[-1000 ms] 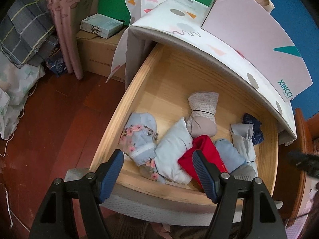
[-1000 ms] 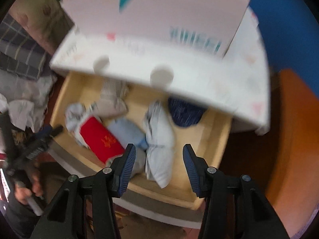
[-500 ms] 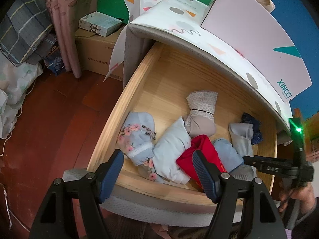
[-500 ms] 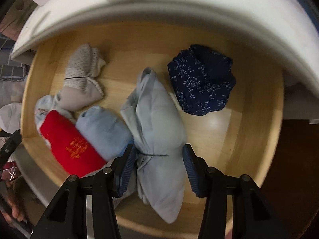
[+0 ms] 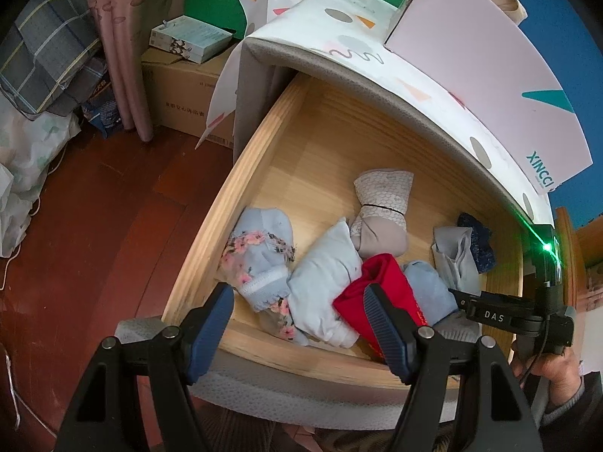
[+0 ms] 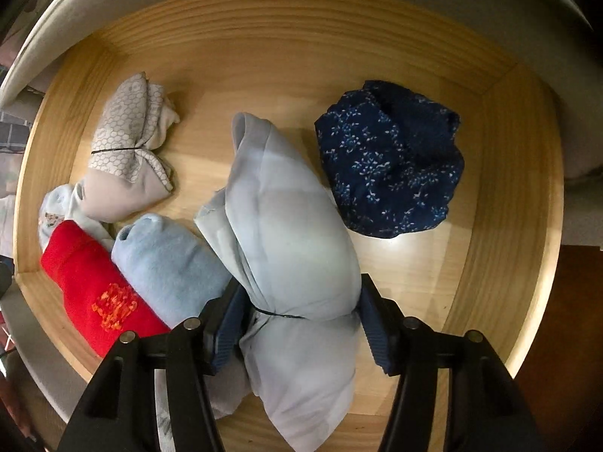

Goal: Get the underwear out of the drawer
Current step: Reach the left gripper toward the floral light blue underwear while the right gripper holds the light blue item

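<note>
Left wrist view: the camera looks down past the left gripper (image 5: 297, 324), whose two blue-padded fingers stand well apart with nothing between them, hanging above the front edge of an open wooden drawer (image 5: 241, 173). Inside the drawer lie several rolled bundles of underwear in a loose row near the front: a pale blue floral bundle (image 5: 260, 252) at the left, a white bundle (image 5: 324, 275) beside it, a red bundle (image 5: 380, 282) partly behind the gripper's right finger, and a light blue bundle (image 5: 429, 286) touching the red one. Behind them sits a grey patterned bundle (image 5: 380, 203) tied with a thin band. At the right, a pale grey-blue bundle (image 5: 456, 260) lies against a navy bundle (image 5: 476, 241). The right gripper's black body (image 5: 501, 314) reaches in from the right edge, held by a hand (image 5: 554, 361). A pink box (image 5: 482, 71) rests on the cabinet top above the drawer.

Right wrist view: the right gripper (image 6: 297, 320) points straight down into the drawer (image 6: 520, 203). The pale grey-blue bundle (image 6: 290, 226) lies lengthwise between its blue fingers, with its tied waist right at the fingertips. The jaws are opening; the pads sit at either side of the bundle, and whether they press it cannot be told. The navy bundle (image 6: 392, 165) lies just right of it, the light blue bundle (image 6: 166, 260) and red bundle (image 6: 98, 290) to the left, the grey patterned bundle (image 6: 128, 150) further back.
</note>
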The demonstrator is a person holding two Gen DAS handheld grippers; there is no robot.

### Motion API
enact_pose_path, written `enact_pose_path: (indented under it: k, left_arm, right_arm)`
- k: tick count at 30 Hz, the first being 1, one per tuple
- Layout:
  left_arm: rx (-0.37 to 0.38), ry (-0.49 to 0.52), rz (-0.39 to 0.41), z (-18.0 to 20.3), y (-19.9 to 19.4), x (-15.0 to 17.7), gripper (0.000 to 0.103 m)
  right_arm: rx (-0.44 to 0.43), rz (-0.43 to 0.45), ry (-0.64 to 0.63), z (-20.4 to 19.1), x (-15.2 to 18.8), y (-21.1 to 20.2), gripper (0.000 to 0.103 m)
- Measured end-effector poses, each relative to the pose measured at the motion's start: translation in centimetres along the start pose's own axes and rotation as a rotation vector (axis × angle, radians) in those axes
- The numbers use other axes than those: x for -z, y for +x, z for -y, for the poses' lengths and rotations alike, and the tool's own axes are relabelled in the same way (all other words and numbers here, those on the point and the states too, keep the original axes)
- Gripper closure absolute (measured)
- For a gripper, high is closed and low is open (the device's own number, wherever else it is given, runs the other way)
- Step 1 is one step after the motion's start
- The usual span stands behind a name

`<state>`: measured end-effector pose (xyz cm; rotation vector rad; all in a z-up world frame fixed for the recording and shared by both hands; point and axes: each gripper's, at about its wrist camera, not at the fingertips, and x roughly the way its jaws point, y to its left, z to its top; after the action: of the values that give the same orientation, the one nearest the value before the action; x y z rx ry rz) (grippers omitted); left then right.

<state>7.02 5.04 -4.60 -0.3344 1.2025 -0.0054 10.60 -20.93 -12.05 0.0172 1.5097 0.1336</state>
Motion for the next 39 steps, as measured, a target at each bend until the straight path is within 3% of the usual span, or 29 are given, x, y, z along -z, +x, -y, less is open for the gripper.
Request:
enact_pose_path:
  k: [14,25,36,38,39]
  left_arm:
    - [-0.027,0.027,-0.029,0.1,0.5,-0.2,0.029]
    - [-0.1,0.097,-0.06,0.9,1.5,-1.8,0.029]
    - [-0.096,0.028,-0.187,-0.5,4.3,-4.2,0.03]
    - [-0.117,0.048,-0.188,-0.3,4.7,-4.2,0.033]
    - [-0.134,0.059,-0.182,-0.3,4.8,-4.2,0.041]
  right_arm:
    - [0.061,-0.043,0.105,2.2,2.6,-0.3,0.061]
    - [0.096,-0.03,0.106,2.0,2.9,0.0,0.063]
    - [0.086,-0.024,0.099,3.5,3.6,-0.8,0.061]
    - [0.084,-0.023,0.099,3.6,3.6,-0.3,0.06]
    - [0.083,-0.022,0.098,3.7,3.6,-0.2,0.06]
